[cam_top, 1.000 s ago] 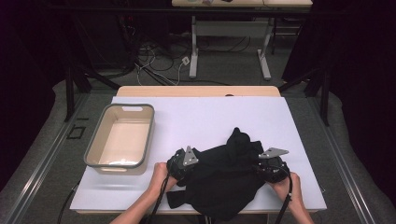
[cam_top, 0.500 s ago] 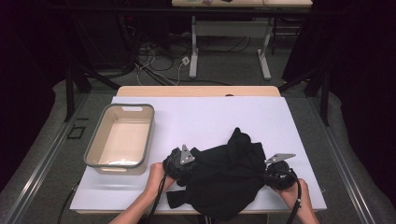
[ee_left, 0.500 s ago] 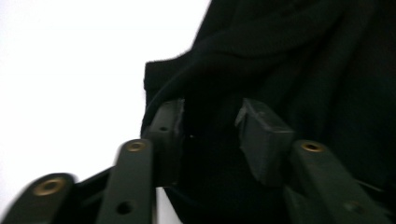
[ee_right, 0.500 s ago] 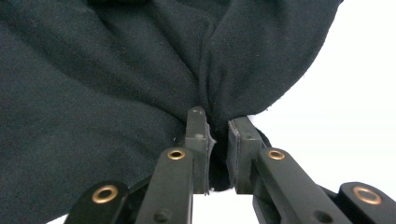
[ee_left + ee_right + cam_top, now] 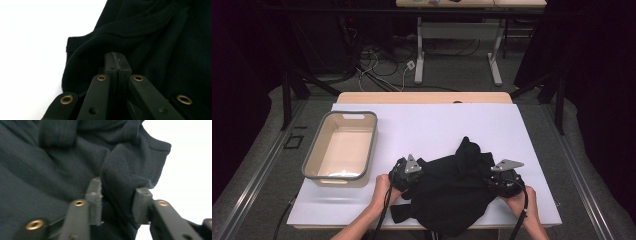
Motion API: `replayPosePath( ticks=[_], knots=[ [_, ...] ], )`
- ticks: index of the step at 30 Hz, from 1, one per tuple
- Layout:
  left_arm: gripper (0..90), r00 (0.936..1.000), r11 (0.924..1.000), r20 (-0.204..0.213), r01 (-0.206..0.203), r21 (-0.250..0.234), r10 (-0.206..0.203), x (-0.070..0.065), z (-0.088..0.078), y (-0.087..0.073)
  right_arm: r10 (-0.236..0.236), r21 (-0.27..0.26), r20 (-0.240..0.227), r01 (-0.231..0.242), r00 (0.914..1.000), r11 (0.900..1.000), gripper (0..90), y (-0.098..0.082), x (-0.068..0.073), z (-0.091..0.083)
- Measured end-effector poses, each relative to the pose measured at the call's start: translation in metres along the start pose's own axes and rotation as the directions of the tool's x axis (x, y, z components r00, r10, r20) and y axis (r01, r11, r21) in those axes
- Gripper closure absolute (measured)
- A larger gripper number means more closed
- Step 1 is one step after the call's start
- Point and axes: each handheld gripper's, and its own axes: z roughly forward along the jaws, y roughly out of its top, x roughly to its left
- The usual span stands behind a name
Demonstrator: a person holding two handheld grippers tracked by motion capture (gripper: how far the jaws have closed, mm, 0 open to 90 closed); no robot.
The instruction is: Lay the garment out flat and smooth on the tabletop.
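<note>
Sitting at the left of the white table (image 5: 432, 125), a beige tub (image 5: 341, 146) stands apart from the crumpled black garment (image 5: 452, 190) near the front edge. The left gripper (image 5: 117, 62) is closed, its fingers pinching the cloth's left edge; the right gripper (image 5: 117, 200), just opening, straddles a fold.

Black garment (image 5: 452, 192) lies crumpled at table's near edge.

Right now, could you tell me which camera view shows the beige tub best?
The high view: the beige tub sits whole on the white table, left of the black garment. The left gripper view and right gripper view look along their jaws at black cloth and white tabletop instead.
</note>
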Motion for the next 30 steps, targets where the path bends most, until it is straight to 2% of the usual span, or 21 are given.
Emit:
replayPosePath(
  ticks=[3, 10, 11, 12, 15, 17, 19, 21, 24, 26, 27, 28, 30],
  knots=[
    [90.0, 1.0, 0.9999, -0.004, -0.003, 0.012, 0.003, -0.001, -0.007, -0.004, 0.011, -0.007, -0.021, -0.011, 0.9997, 1.0, 70.8, -0.003, -0.001, 0.002],
    [90.0, 0.9999, 0.9997, -0.009, -0.006, 0.023, 0.006, -0.006, -0.026, -0.012, 0.034, -0.009, -0.045, -0.035, 0.9984, 0.999, 66.5, -0.008, -0.007, -0.001],
    [90.0, 1.0, 0.9997, -0.006, -0.008, 0.021, 0.008, -0.008, -0.028, -0.012, 0.053, -0.005, -0.049, -0.053, 0.9974, 0.999, 66.4, -0.008, -0.006, -0.002],
    [90.0, 0.9997, 0.9996, -0.012, -0.02, 0.017, 0.02, -0.009, -0.029, -0.012, 0.038, -0.017, -0.038, -0.038, 0.9986, 0.999, 66.5, -0.008, -0.006, -0.003],
    [89.5, 0.9978, 0.9989, -0.046, -0.048, 0.002, 0.048, -0.011, -0.029, -0.006, 0.052, -0.048, -0.02, -0.053, 0.9985, 0.997, 65.0, -0.005, -0.005, -0.008],
    [75.1, 0.9939, 0.9974, -0.084, -0.072, 0.001, 0.072, -0.01, -0.025, 0.0, 0.052, -0.059, -0.019, -0.053, 0.9984, 0.997, 62.4, 0.0, -0.006, -0.011],
    [68.1, 0.9919, 0.9946, -0.074, -0.104, -0.009, 0.103, -0.009, -0.022, 0.008, 0.054, -0.068, -0.018, -0.055, 0.9984, 0.996, 59.9, 0.005, -0.006, -0.011],
    [62.5, 0.9912, 0.9929, -0.057, -0.119, 0.006, 0.119, -0.01, -0.015, 0.016, 0.052, -0.067, -0.016, -0.053, 0.9985, 0.996, 55.4, 0.009, -0.008, -0.009],
    [57.8, 0.9894, 0.9897, -0.028, -0.142, 0.013, 0.143, -0.013, -0.005, 0.024, 0.066, -0.049, -0.029, -0.067, 0.9974, 0.997, 52.5, 0.016, -0.012, -0.003],
    [54.9, 0.9874, 0.9874, -0.008, -0.158, 0.008, 0.158, -0.015, 0.002, 0.029, 0.078, -0.038, -0.035, -0.079, 0.9964, 0.996, 52.5, 0.021, -0.015, 0.001],
    [54.2, 0.9862, 0.9862, 0.01, -0.165, 0.007, 0.165, -0.015, 0.006, 0.031, 0.092, -0.012, -0.049, -0.093, 0.9945, 0.996, 52.9, 0.024, -0.015, 0.004],
    [53.0, 0.9851, 0.9853, 0.019, -0.171, 0.008, 0.171, -0.015, 0.011, 0.033, 0.078, -0.01, -0.046, -0.078, 0.9959, 0.997, 54.0, 0.025, -0.017, 0.008],
    [55.4, 0.9842, 0.9851, 0.047, -0.172, 0.013, 0.171, -0.014, 0.019, 0.035, 0.083, 0.03, -0.063, -0.081, 0.9946, 0.996, 57.4, 0.029, -0.018, 0.015]
  ],
)
